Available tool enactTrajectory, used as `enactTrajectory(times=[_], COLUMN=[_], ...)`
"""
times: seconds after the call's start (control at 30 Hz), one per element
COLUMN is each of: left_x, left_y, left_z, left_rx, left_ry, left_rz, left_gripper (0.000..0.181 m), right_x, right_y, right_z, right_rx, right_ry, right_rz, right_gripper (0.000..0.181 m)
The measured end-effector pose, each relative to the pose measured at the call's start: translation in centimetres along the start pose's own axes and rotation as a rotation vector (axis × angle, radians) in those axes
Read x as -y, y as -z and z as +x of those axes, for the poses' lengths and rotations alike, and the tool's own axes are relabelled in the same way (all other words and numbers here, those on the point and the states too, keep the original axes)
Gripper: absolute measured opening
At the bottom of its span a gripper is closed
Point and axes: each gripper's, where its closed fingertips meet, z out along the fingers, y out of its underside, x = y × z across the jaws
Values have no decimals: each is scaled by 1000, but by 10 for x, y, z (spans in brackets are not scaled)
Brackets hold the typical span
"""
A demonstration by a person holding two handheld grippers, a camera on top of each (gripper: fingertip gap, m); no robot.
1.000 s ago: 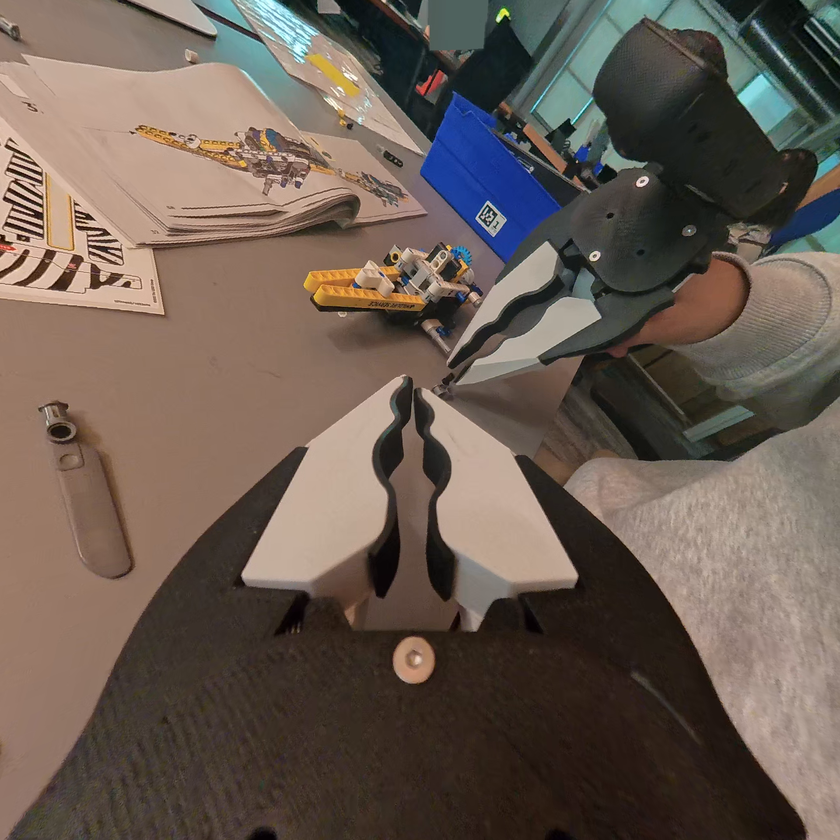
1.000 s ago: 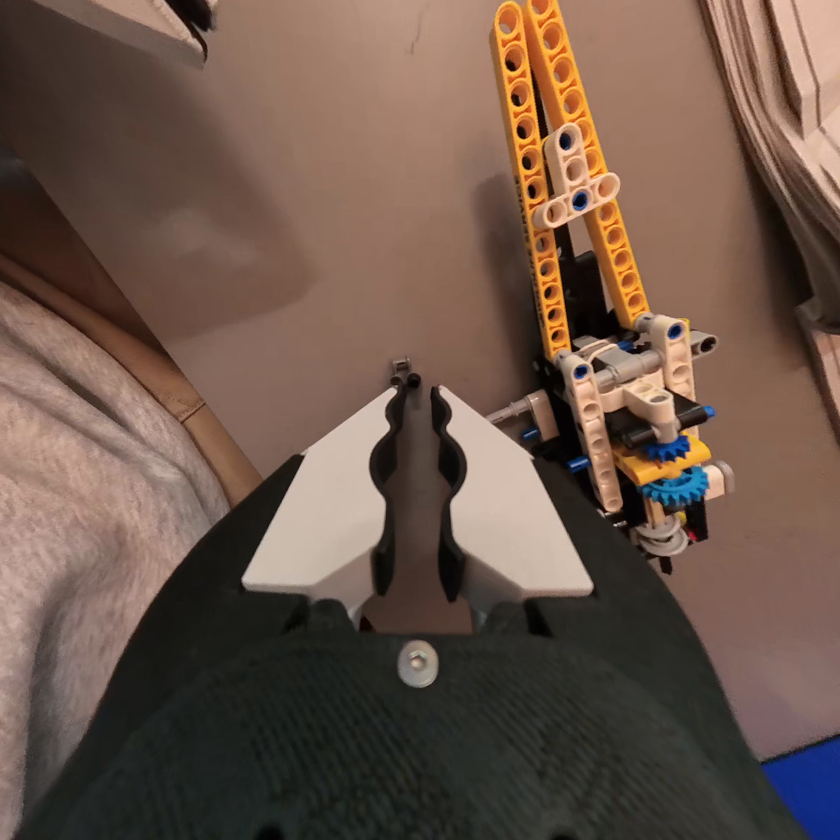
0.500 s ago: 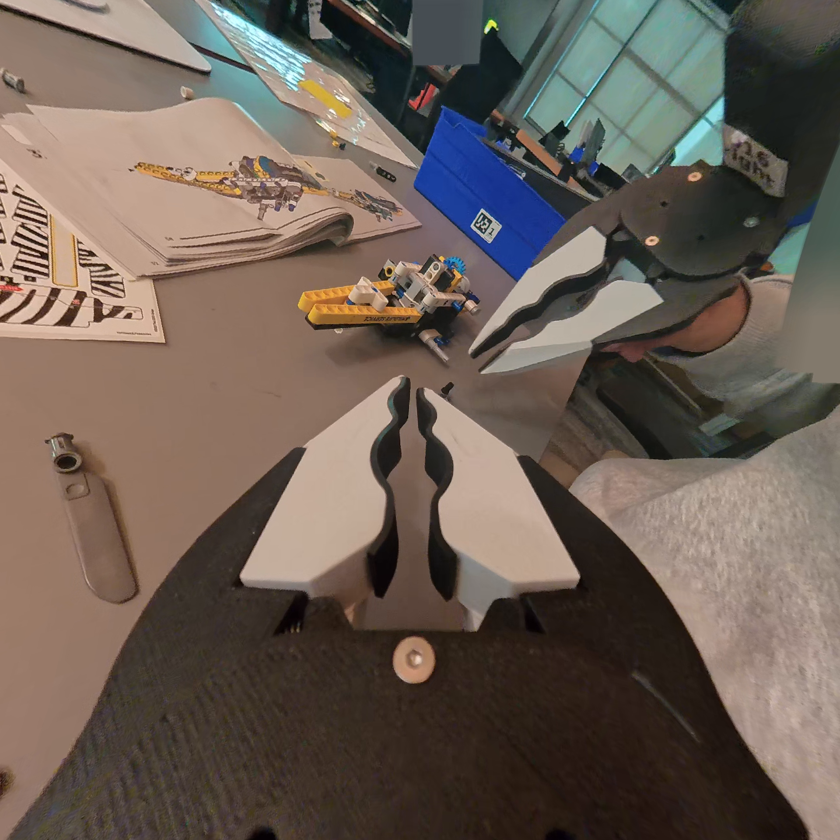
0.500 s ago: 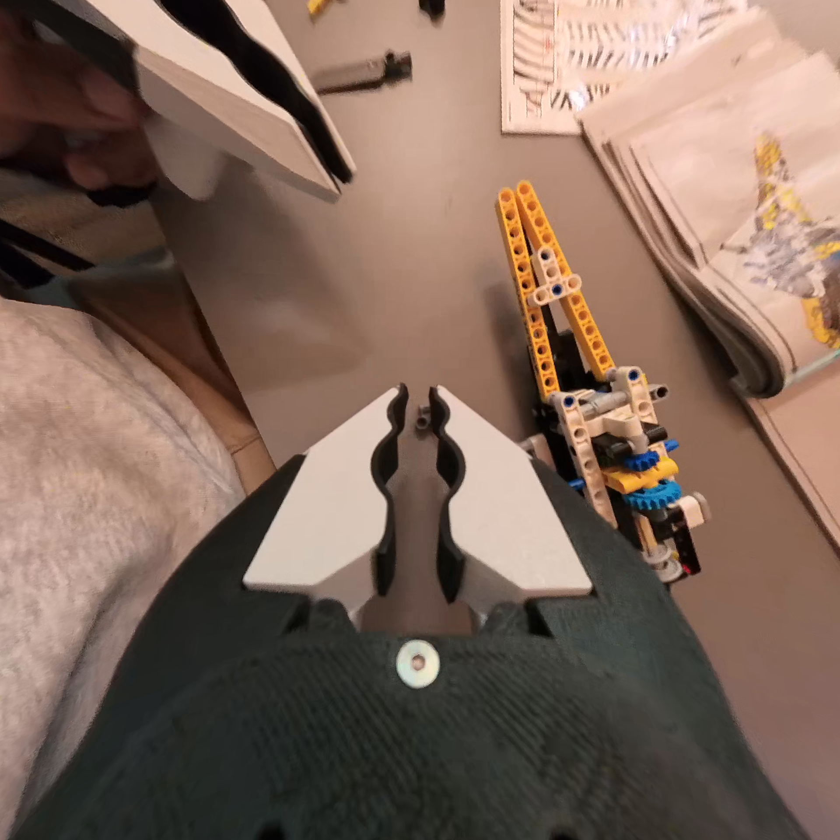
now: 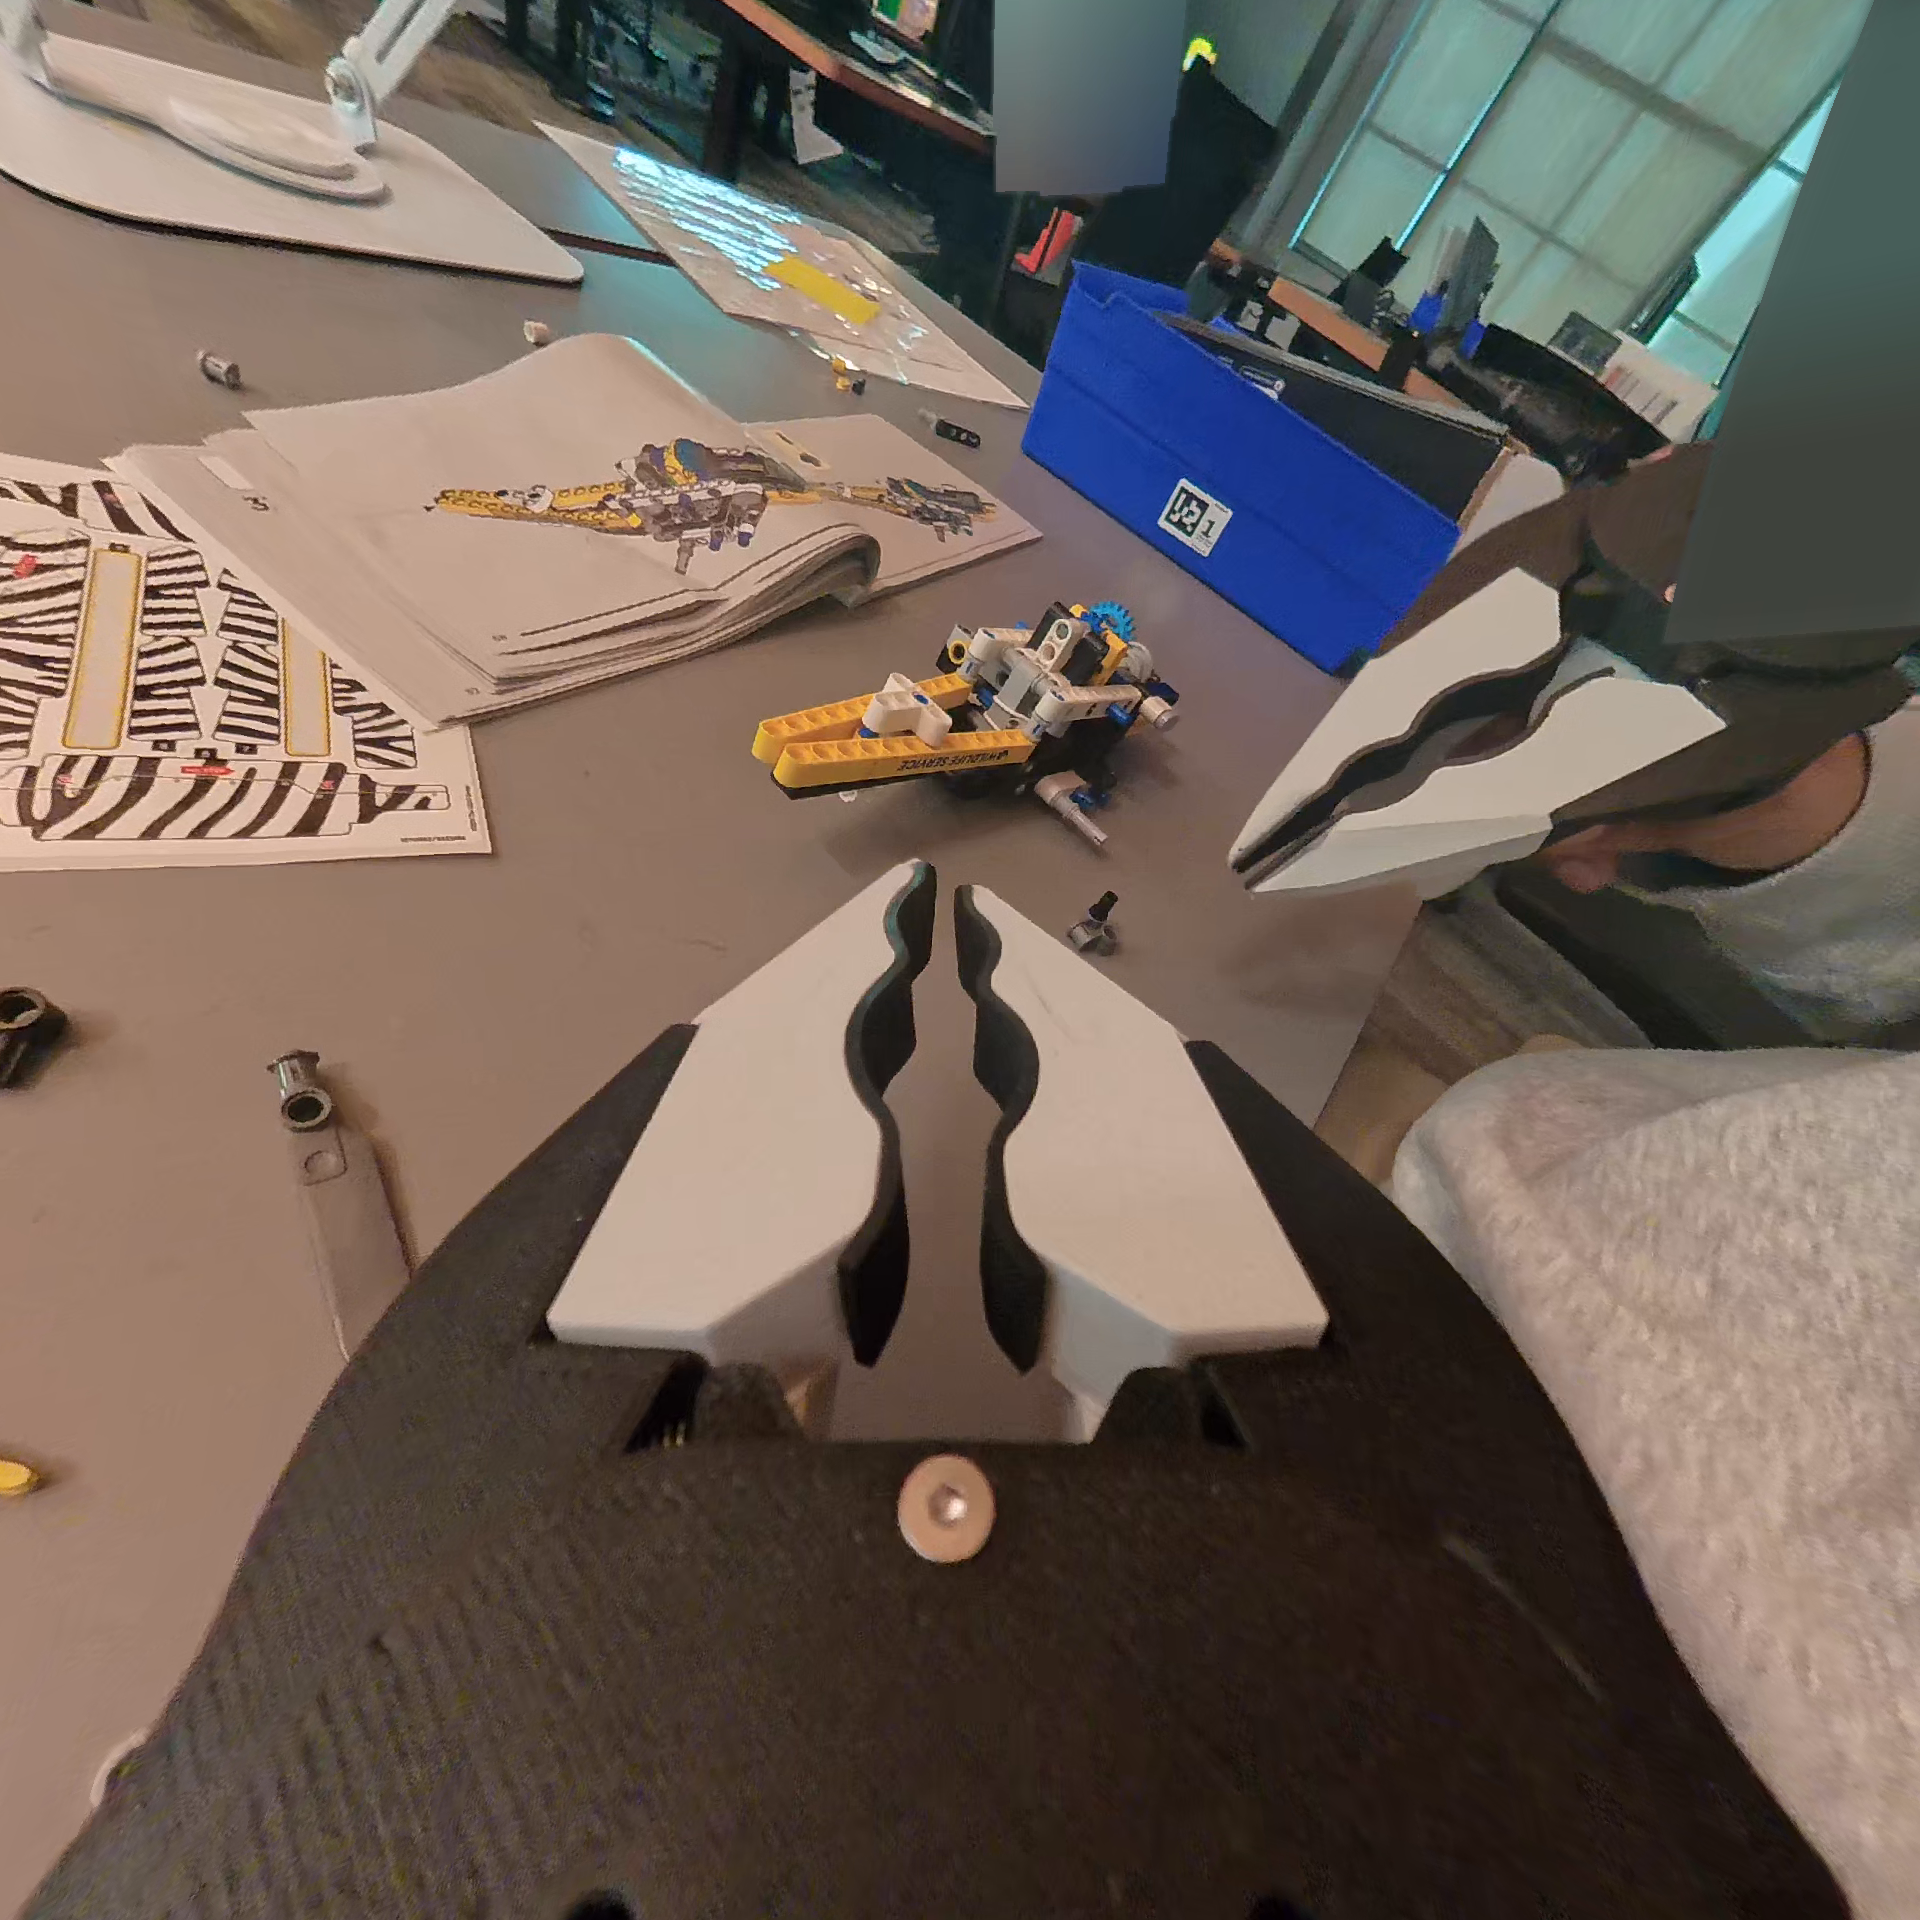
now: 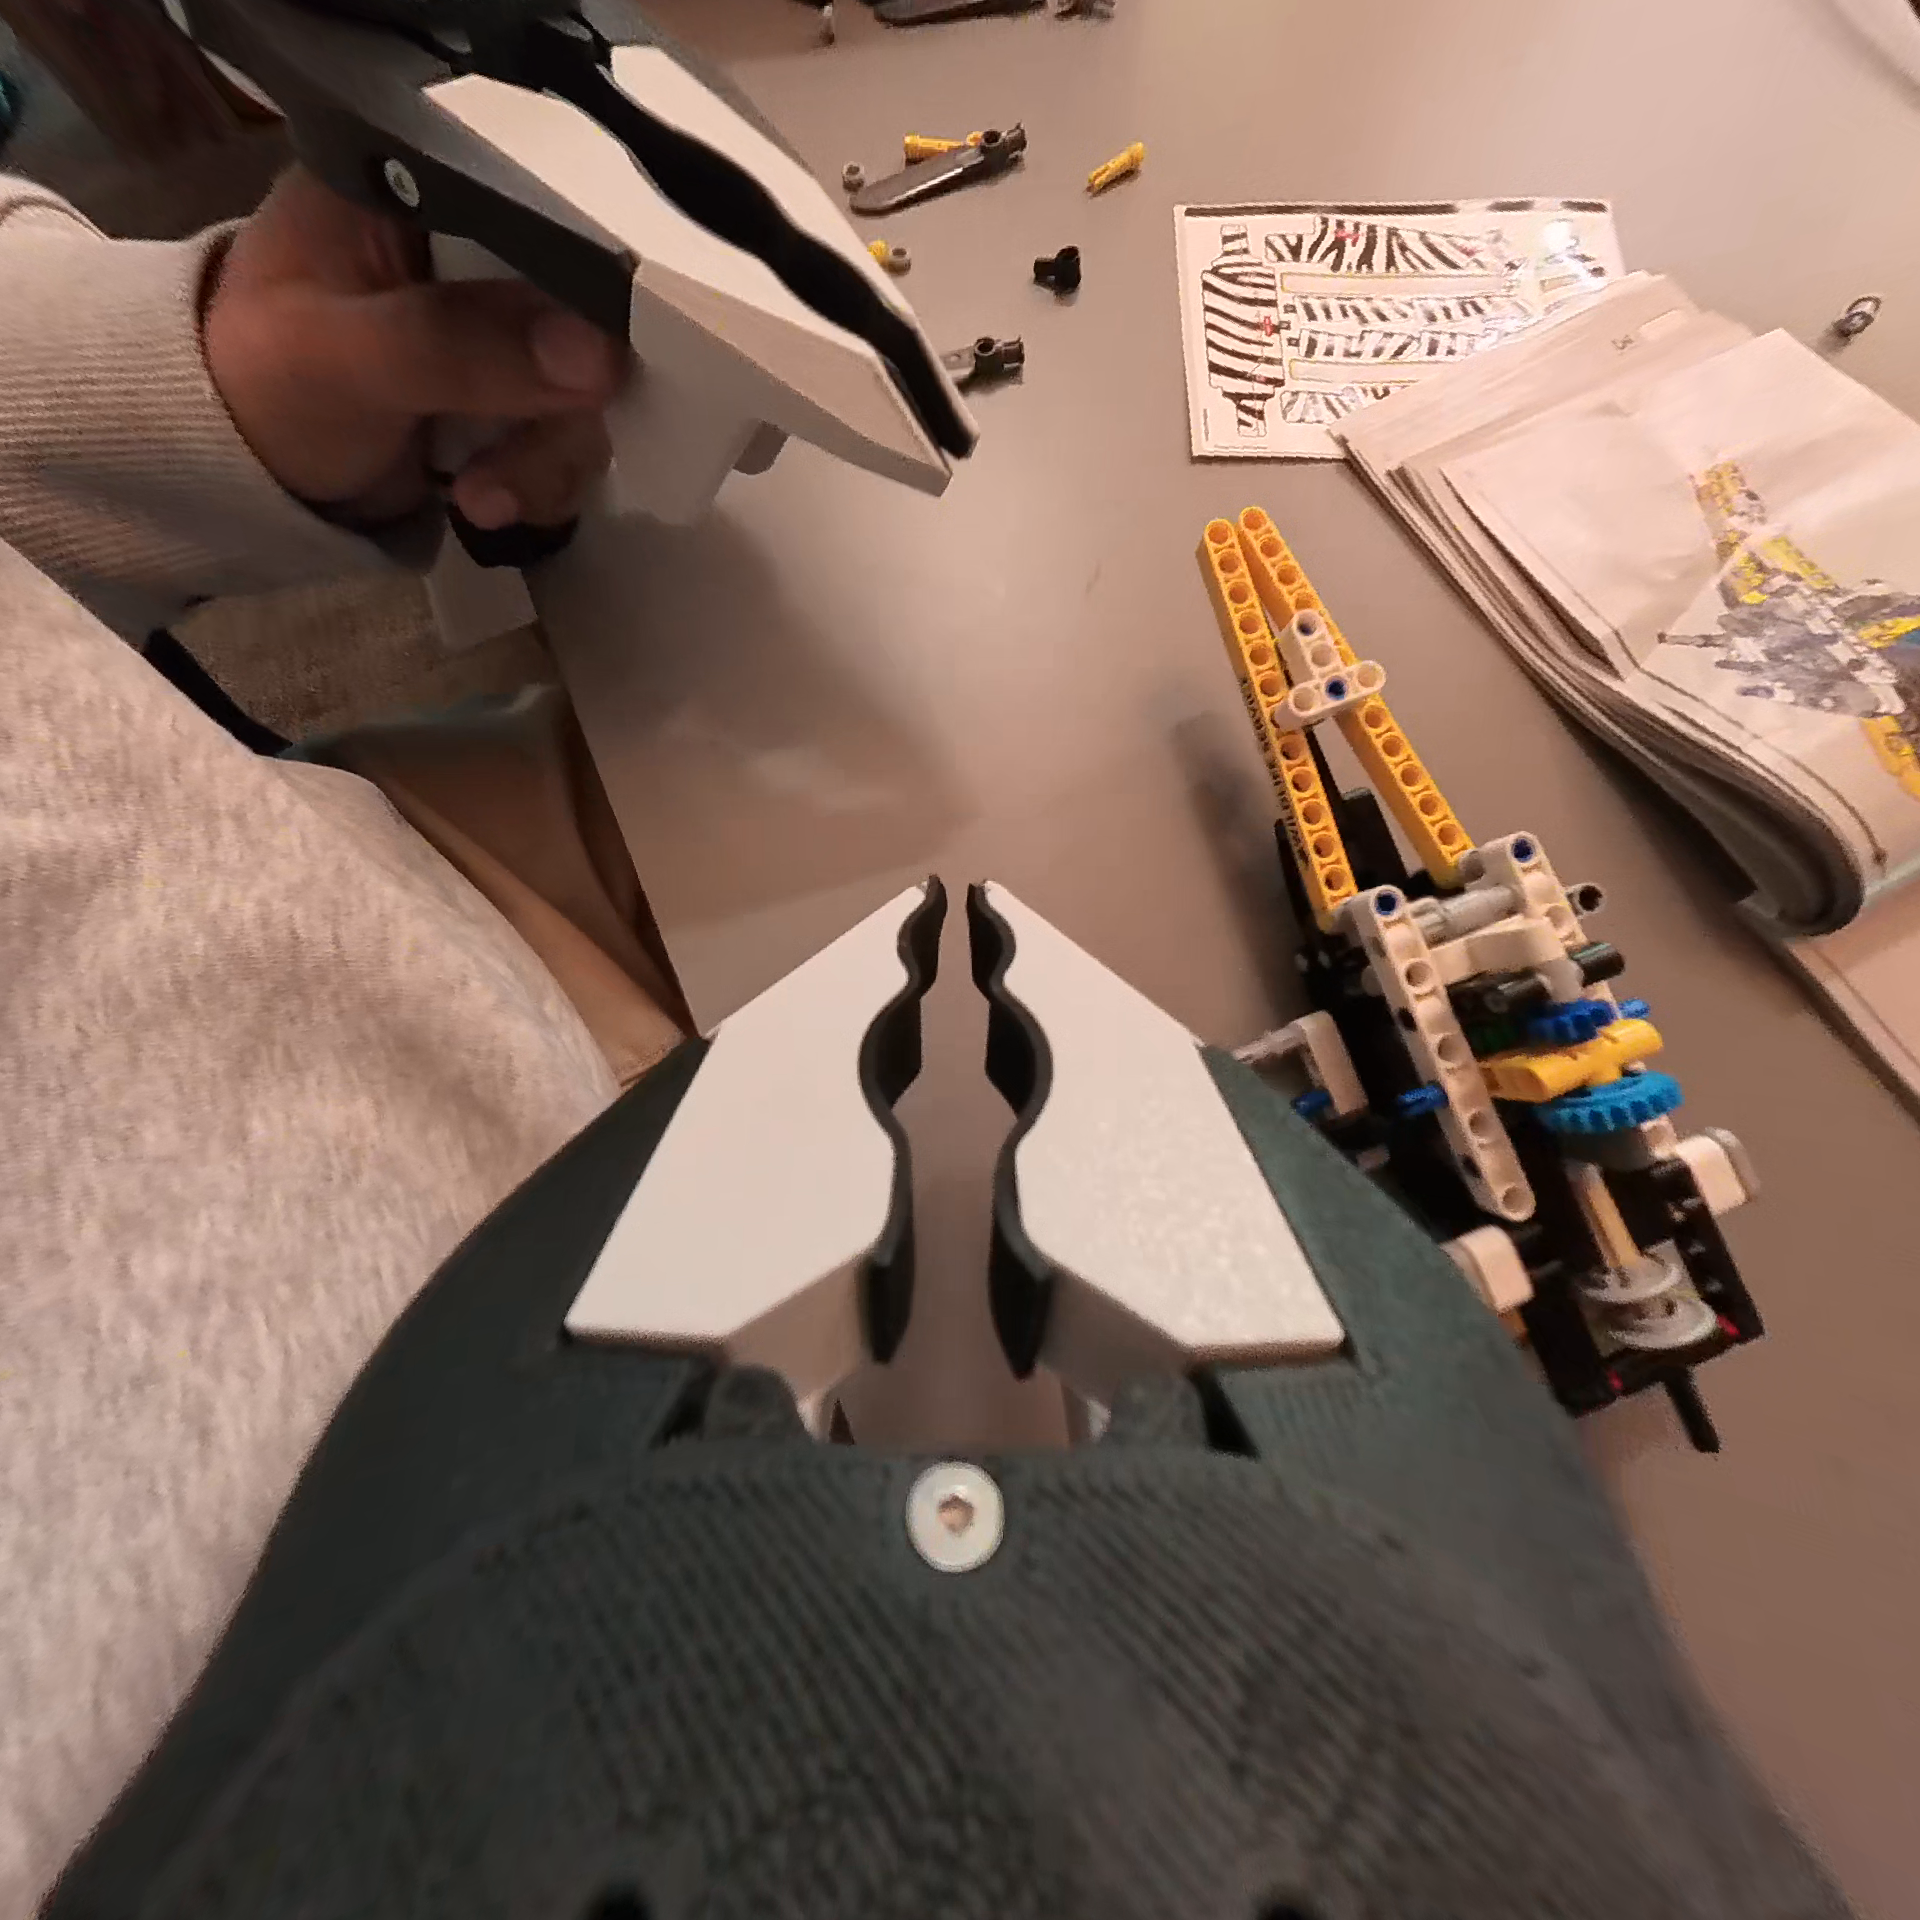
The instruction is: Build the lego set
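Note:
The part-built lego model (image 5: 966,717), with yellow beams, white frames and blue gears, lies on the grey table (image 5: 623,935); it also shows in the right wrist view (image 6: 1455,987). A small black and grey piece (image 5: 1096,925) lies on the table just right of my left gripper's tips. My left gripper (image 5: 940,894) is shut and empty, held above the table short of the model. My right gripper (image 6: 956,894) is shut and empty, held above the table's near edge, left of the model. Each gripper shows in the other's view: the right gripper (image 5: 1247,878) and the left gripper (image 6: 951,457).
An open instruction booklet (image 5: 582,540) and a striped sticker sheet (image 5: 208,675) lie behind the model. A blue bin (image 5: 1226,488) stands at the table's far right. A grey blade piece (image 5: 322,1143) and loose small pieces (image 6: 935,177) lie to the left. A grey sleeve (image 5: 1662,1351) lies near.
Both grippers have lifted up and back from the table. My right gripper has risen away from the small piece near its tips, which stays on the table.

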Motion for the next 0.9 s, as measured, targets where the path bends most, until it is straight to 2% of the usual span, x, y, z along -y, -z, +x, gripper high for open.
enactTrajectory(times=[0.03, 0.57, 0.73, 0.9], left_x=[1, 5, -4, -11], left_y=[0, 2, -6, -12], left_z=[-1, -7, -4, 1], left_rx=[3, 40, 43, 91], left_ry=[0, 7, -1, -107], left_rz=[3, 35, -33, -92], left_gripper=[1, 3, 15, 16], right_x=[-1, -4, -9, -10], right_y=[1, 10, 13, 19], right_z=[-1, -4, 1, 10], right_rx=[2, -5, -37, -67], right_ry=[-9, -68, -41, -24], right_rz=[11, 121, 109, 114], right_gripper=[4, 5, 5, 5])
